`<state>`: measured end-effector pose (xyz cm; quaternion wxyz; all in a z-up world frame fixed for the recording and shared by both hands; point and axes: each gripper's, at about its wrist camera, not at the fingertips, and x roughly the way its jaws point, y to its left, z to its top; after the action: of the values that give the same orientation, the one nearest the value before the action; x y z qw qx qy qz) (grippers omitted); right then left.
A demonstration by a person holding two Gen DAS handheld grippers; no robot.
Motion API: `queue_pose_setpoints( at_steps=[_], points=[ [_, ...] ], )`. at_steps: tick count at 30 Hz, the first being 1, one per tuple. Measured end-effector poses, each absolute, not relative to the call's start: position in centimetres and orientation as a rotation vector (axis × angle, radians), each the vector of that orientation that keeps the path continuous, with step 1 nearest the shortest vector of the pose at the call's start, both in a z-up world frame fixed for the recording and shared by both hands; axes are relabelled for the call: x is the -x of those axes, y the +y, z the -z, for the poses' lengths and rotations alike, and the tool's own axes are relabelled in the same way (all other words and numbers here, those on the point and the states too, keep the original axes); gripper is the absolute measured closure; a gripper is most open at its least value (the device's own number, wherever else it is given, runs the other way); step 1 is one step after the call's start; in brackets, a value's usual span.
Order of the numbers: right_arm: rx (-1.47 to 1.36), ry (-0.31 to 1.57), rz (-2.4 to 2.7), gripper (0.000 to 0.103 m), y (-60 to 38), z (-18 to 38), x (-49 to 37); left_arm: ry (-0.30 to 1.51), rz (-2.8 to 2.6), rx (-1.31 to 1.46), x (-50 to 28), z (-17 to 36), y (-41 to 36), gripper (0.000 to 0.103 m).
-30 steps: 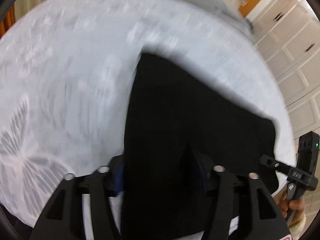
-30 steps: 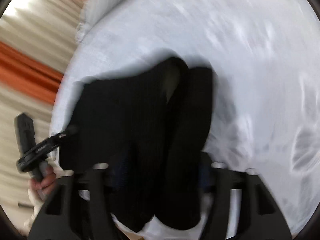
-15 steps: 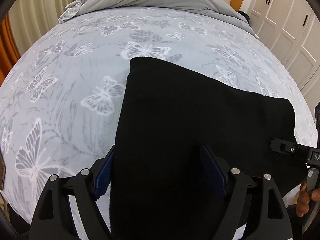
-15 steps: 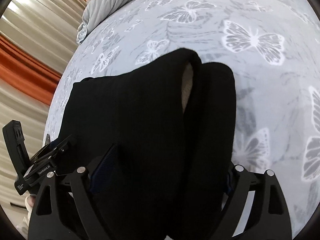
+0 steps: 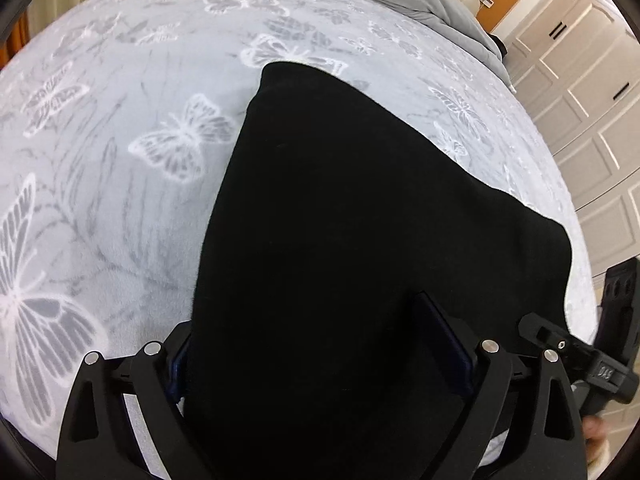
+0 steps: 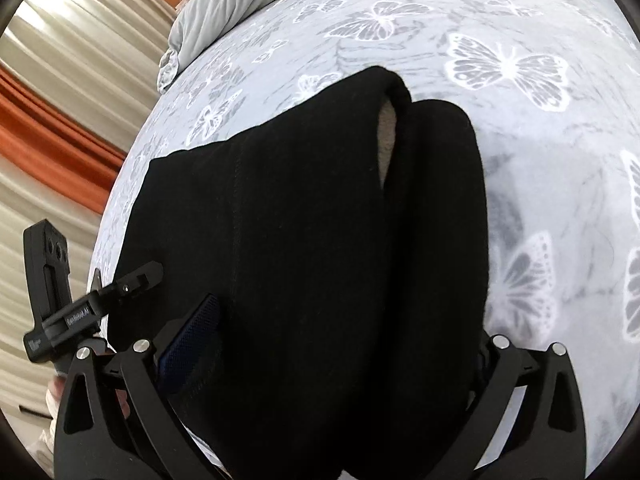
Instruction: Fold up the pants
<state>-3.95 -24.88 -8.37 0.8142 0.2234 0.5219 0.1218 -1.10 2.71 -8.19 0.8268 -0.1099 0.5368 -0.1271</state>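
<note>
The black pants (image 5: 360, 240) lie on the butterfly-print bed (image 5: 120, 160) already doubled into a compact slab filling the frame's centre and bottom, so I judge perhaps one fold remains. Each spread-jawed hand-held gripper, left (image 5: 324, 344) and right (image 6: 344, 344), straddles the near edge; an actual grip cannot be told.
</note>
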Motion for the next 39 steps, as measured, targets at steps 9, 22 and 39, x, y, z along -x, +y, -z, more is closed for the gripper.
queue_pose_setpoints(
  at_steps=[9, 22, 39],
  points=[
    [-0.577, 1.015, -0.275, 0.005, -26.1, 8.8, 4.8, 1.114, 0.24, 0.191, 1.5, 7.9, 2.4, 0.01],
    [-0.637, 0.874, -0.317, 0.005, -26.6, 9.2, 4.9, 1.098, 0.252, 0.197, 1.4, 8.2, 2.2, 0.01],
    [-0.65, 1.082, -0.568, 0.005, -25.4, 9.3, 1.4, 1.174, 0.456, 0.252, 1.3, 9.0, 2.6, 0.006]
  ],
)
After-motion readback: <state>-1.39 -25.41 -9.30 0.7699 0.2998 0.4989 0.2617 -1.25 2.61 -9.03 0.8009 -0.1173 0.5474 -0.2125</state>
